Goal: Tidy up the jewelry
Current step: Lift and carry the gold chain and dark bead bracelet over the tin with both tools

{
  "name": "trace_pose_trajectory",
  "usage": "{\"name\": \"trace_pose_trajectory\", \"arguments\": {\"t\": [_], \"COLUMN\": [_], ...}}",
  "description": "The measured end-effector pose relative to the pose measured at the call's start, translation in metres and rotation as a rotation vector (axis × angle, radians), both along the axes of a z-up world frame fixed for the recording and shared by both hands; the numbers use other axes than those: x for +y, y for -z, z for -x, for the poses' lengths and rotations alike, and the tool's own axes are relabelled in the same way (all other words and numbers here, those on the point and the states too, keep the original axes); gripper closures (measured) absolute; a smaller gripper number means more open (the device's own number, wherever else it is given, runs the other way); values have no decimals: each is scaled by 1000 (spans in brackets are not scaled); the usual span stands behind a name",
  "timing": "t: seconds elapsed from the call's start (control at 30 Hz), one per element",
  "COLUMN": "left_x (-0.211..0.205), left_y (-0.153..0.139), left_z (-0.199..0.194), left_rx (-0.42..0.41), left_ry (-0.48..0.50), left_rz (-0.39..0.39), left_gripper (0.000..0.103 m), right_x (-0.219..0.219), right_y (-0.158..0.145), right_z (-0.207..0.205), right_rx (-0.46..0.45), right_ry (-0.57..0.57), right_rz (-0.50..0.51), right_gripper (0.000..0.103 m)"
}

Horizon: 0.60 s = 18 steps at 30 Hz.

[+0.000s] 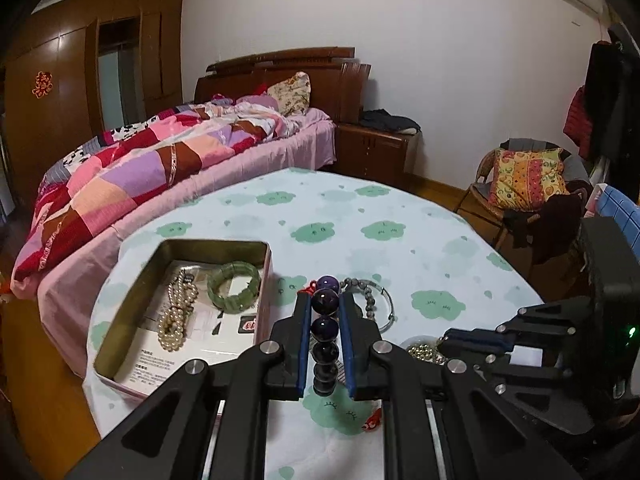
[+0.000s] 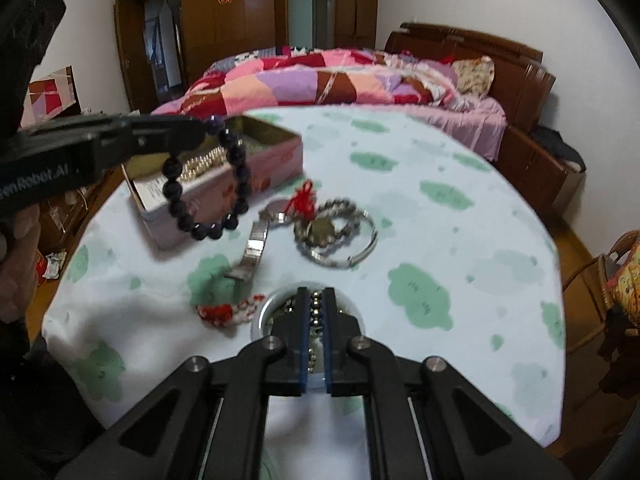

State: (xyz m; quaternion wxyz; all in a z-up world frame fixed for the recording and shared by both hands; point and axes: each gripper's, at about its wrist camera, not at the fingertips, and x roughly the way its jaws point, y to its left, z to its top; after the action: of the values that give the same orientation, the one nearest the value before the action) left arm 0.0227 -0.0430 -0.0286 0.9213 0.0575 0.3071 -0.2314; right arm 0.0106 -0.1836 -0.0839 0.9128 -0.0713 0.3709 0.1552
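My left gripper is shut on a dark purple bead bracelet, held in the air just right of the open metal tin. In the right wrist view the bracelet hangs from the left gripper in front of the tin. The tin holds a pearl necklace and a green jade bracelet. My right gripper is shut on a metal bead chain over a small white dish.
On the cloud-print tablecloth lie a silver bangle with grey beads, a red-tasselled charm, a metal watch band and a red-and-white bracelet. A bed stands behind the table, a chair to the right.
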Motion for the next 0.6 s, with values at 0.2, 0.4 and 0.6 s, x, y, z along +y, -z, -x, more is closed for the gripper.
{"name": "trace_pose_trajectory", "arguments": {"t": [0.2, 0.4, 0.6], "left_x": [8, 19, 32], "left_y": [-13, -24, -41], "left_z": [6, 9, 7], "left_rx": [-23, -44, -71], "left_ry": [-8, -21, -40], "left_rz": [16, 28, 33], "left_gripper": [90, 90, 90], "right_x": [-4, 1, 9], "right_y": [-23, -42, -61], "right_z": [8, 7, 4], "right_rx": [-55, -96, -142], "right_ry": [21, 19, 4], "right_rz": [-9, -4, 27], "right_gripper": [96, 96, 96]}}
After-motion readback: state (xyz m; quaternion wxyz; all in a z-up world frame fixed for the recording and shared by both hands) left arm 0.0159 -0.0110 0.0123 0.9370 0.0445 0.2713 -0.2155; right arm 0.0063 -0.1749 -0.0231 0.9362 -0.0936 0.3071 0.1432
